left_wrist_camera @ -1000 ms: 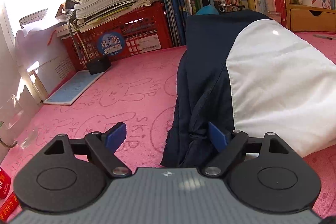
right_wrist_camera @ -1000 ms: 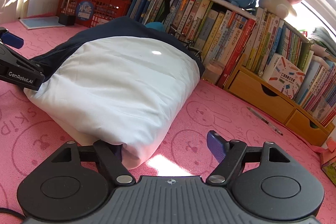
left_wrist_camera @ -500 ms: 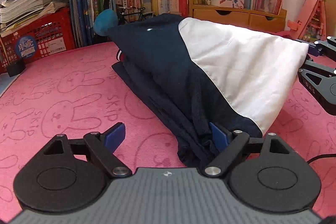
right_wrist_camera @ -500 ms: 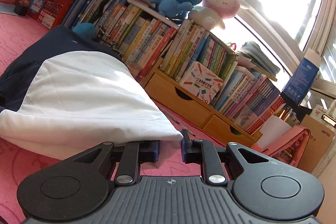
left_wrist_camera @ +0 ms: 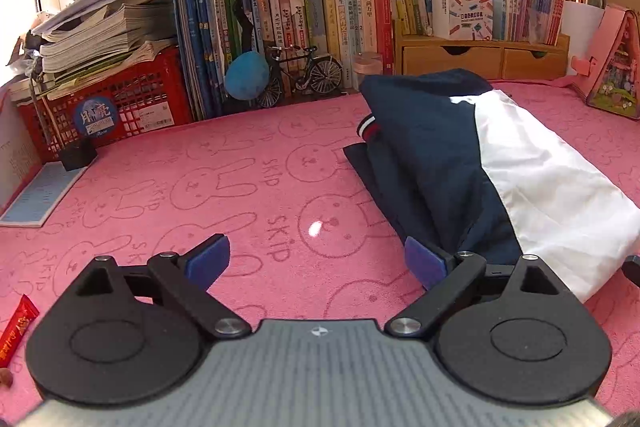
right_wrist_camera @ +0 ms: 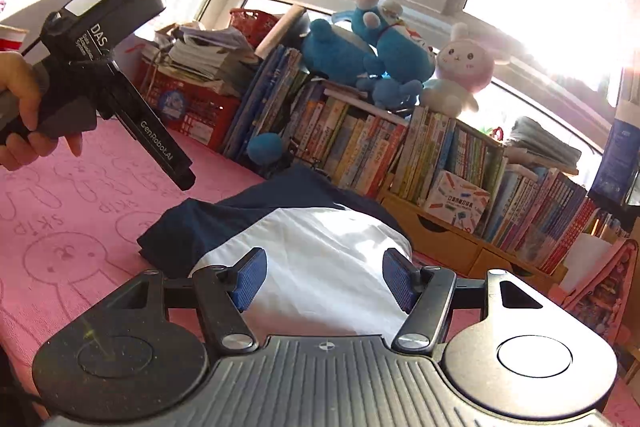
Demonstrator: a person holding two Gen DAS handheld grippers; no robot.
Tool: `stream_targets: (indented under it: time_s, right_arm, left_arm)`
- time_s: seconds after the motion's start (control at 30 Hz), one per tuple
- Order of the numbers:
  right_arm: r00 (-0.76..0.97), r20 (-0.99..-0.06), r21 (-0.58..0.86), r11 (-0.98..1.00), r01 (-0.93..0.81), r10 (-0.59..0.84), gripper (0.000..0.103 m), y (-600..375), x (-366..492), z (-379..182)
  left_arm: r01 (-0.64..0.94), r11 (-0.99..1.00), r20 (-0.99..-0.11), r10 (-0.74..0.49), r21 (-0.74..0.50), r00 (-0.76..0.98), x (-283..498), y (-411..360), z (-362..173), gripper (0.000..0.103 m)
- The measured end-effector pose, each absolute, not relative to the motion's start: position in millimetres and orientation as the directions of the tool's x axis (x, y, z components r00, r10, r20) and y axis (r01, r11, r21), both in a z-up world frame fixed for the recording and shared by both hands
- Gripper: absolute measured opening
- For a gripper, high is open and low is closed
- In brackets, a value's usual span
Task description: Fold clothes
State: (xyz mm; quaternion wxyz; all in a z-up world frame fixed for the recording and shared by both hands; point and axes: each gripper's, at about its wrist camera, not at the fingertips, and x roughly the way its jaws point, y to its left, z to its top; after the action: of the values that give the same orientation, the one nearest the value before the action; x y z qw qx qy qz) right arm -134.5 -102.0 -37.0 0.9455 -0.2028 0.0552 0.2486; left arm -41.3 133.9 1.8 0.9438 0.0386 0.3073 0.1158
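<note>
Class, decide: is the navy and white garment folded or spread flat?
Folded: the garment lies as a compact stacked bundle, layered edges showing, both grippers open and off it.

A pink bunny-print mat [left_wrist_camera: 248, 163] covers the surface. At 10 o'clock a red crate [left_wrist_camera: 120, 103] carries stacked papers [left_wrist_camera: 100, 31]. Books [left_wrist_camera: 320, 7] line the back at 12, a toy bicycle [left_wrist_camera: 304, 73] just before them and blue plush toys [right_wrist_camera: 360, 43] on top beside a pink rabbit [right_wrist_camera: 460, 71]. Wooden drawers [left_wrist_camera: 480, 57] stand at 1, and a red wrapper [left_wrist_camera: 16, 327] lies at 8.
</note>
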Motion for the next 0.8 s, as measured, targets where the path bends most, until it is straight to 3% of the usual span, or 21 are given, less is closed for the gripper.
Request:
stream_targets:
  time_s: [0.1, 0.13, 0.17, 0.2, 0.4, 0.5, 0.53, 0.6, 0.67, 0.8]
  right_arm:
    - [0.820, -0.319, -0.210, 0.808, -0.550, 0.475, 0.056, -86, -103, -38]
    - [0.784, -0.401, -0.154, 0.809, -0.567, 0.473, 0.038, -79, -86, -45]
    - [0.740, -0.481, -0.097, 0.810, -0.578, 0.470, 0.028, -71, -69, -52]
    - [0.697, -0.558, -0.055, 0.819, -0.572, 0.449, 0.028, -63, -57, -59]
    - [0.519, -0.571, 0.240, 0.735, -0.634, 0.635, 0.027, -56, -38, -54]
    - [0.471, -0.558, 0.353, 0.709, -0.610, 0.683, 0.027, -85, -35, -50]
    - [0.455, -0.552, 0.390, 0.698, -0.600, 0.699, 0.027, -95, -34, -48]
    - [0.423, -0.537, 0.461, 0.674, -0.577, 0.730, 0.028, -114, -32, -45]
    - [0.485, -0.545, 0.403, 0.721, -0.564, 0.684, 0.029, -134, -31, -35]
    - [0.573, -0.593, 0.271, 0.810, -0.520, 0.566, 0.030, -160, -16, -18]
  left_arm:
    - [-0.210, 0.975, -0.574, 0.212, 0.070, 0.791, -43, 144, 15, 0.096]
    - [-0.183, 0.983, -0.571, 0.163, 0.024, 0.805, -43, 143, 19, 0.096]
    - [-0.152, 0.988, -0.564, 0.114, -0.021, 0.818, -43, 141, 22, 0.096]
    - [-0.109, 0.992, -0.557, 0.056, -0.063, 0.829, -40, 136, 26, 0.096]
    - [-0.037, 0.996, -0.560, -0.016, -0.084, 0.828, 25, 92, 17, 0.098]
    - [-0.064, 0.998, -0.613, 0.042, -0.013, 0.789, 69, 84, -1, 0.098]
    - [-0.074, 0.997, -0.630, 0.060, 0.005, 0.775, 84, 85, -8, 0.102]
    - [-0.079, 0.995, -0.656, 0.019, -0.062, 0.754, 108, 100, -17, 0.103]
    - [-0.144, 0.985, -0.665, 0.044, -0.096, 0.746, 121, 114, -16, 0.103]
    - [-0.262, 0.965, -0.648, 0.188, -0.018, 0.738, 143, 133, -13, 0.103]
